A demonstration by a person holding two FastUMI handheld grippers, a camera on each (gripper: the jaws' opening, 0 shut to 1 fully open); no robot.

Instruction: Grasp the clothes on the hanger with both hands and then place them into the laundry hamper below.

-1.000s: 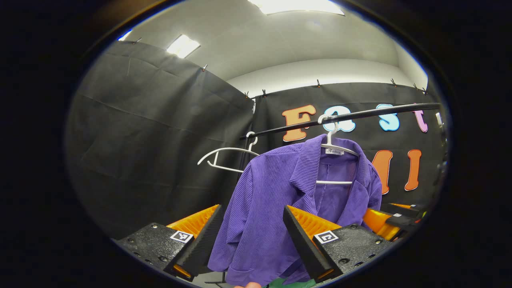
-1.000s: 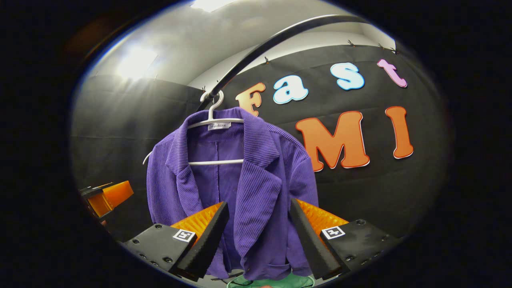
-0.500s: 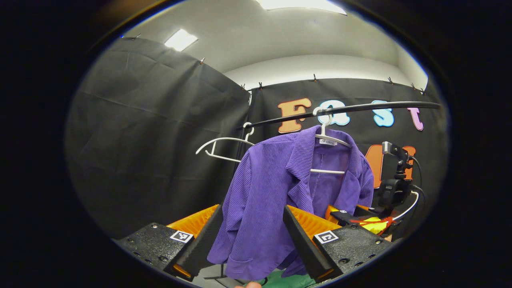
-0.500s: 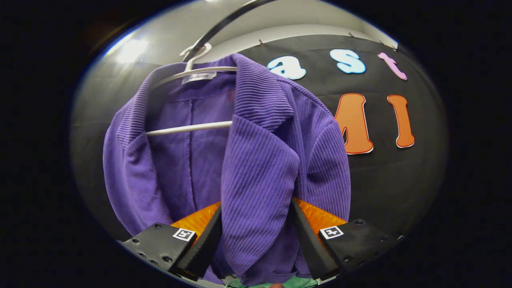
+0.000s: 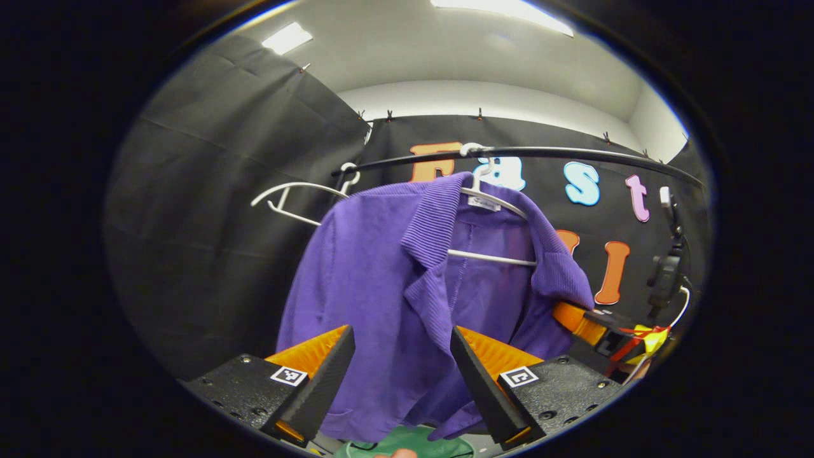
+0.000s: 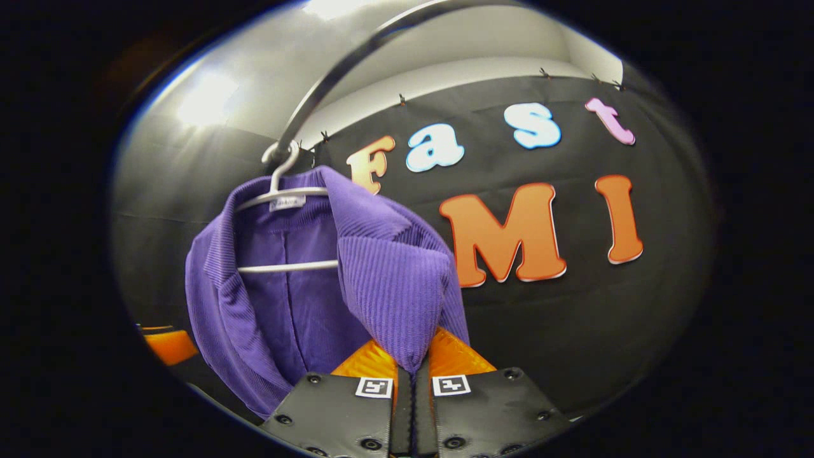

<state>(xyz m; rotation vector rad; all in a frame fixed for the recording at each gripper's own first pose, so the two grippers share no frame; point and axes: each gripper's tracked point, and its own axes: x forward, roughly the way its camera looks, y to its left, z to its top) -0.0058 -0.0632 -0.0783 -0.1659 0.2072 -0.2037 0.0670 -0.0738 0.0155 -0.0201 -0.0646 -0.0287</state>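
In the left gripper view, we saw the purple jacket [image 5: 381, 280] hanging on a white hanger [image 5: 493, 200] hooked over the black rail [image 5: 572, 156], which ran across toward three o'clock. An empty white hanger [image 5: 286, 194] hung on the same rail toward ten o'clock of the jacket. The left gripper [image 5: 400, 356] stood wide, its fingers apart on either side of the jacket's front panel at six o'clock; we could not tell whether either finger touched the cloth. A strip of the green hamper [image 5: 407, 442] showed at six o'clock beneath the jacket's hem. At four o'clock of the jacket, the other gripper reached in against its far edge.

In the right gripper view, the right gripper [image 6: 413, 362] was closed tight, both fingers pinching the jacket's ribbed lapel [image 6: 394, 292], which pulled down to a point at six o'clock. The jacket [image 6: 280, 305] was on its hanger [image 6: 286, 191], at nine o'clock from the pinch.
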